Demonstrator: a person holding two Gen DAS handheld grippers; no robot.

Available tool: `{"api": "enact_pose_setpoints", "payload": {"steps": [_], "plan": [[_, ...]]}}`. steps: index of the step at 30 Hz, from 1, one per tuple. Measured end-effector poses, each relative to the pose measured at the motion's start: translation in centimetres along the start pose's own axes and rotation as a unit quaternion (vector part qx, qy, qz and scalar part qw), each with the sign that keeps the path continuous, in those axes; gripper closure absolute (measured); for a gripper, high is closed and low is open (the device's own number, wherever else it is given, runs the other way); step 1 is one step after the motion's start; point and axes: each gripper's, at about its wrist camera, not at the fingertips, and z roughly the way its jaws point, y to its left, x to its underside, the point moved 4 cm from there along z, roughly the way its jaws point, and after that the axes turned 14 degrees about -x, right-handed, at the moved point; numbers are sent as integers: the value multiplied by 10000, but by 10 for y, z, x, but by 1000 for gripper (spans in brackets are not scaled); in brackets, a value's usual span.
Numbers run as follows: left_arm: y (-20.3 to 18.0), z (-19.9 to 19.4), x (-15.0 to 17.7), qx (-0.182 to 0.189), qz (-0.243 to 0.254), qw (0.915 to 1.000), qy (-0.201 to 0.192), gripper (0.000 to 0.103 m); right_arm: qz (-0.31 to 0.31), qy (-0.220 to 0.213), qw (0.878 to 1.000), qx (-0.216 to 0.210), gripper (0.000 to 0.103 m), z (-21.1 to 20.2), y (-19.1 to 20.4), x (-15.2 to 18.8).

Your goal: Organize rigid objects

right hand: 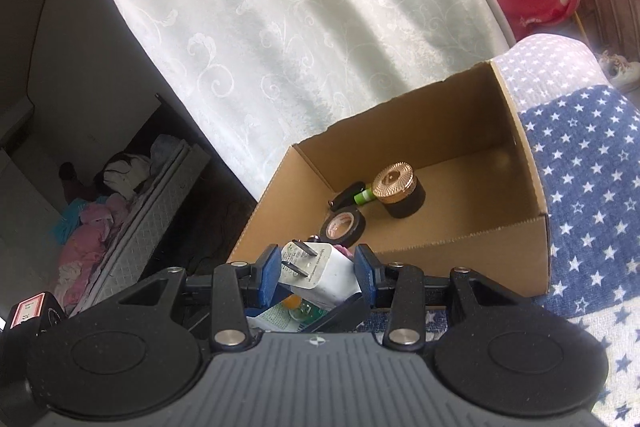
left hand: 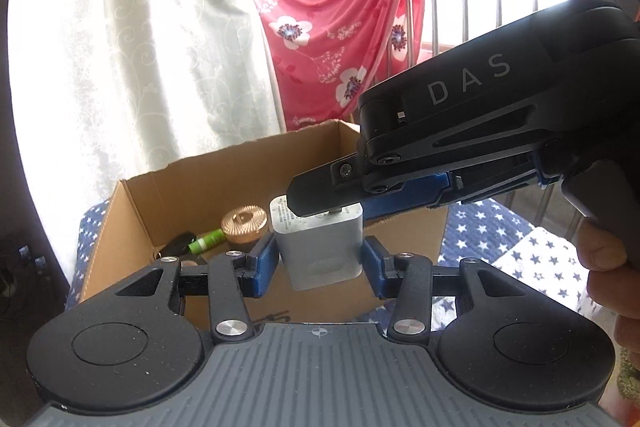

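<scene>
A white plug-in charger hangs above the near wall of an open cardboard box. My left gripper is shut on the charger's lower body, one blue pad on each side. My right gripper comes in from the right and clamps the top end. In the right wrist view the right gripper is shut on the charger, whose two metal prongs point up and left. The box holds a gold-lidded jar, a green cylinder, a black key fob and a black tape roll.
The box sits on a blue star-patterned blanket. A white curtain hangs behind it. A red floral cloth drapes over a metal rail. A person's hand holds the right gripper's handle. A low shelf with clothes lies at the left.
</scene>
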Motion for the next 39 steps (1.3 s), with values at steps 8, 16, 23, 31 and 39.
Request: {"api": "enact_pose_setpoints", "payload": {"steps": [8,16,23,31,39], "plan": [[3,87,-53,2,-227,9972,715,61,5,421,9991,105,59,39,-27,-68],[-8,179,-57,379,-645,9752,2084,61,529,873,9940,387,59,84,-94,-97],[-16,209,-52,426,-805,9630,2537,61,479,1152,9909,505,60,109,-114,-105],[-14,224,-51,297,-922,9551,2798,60,461,1079,9916,536,60,111,-131,-123],[-11,221,-51,272,-979,9543,2809,60,388,1020,9928,490,60,109,-132,-125]]}}
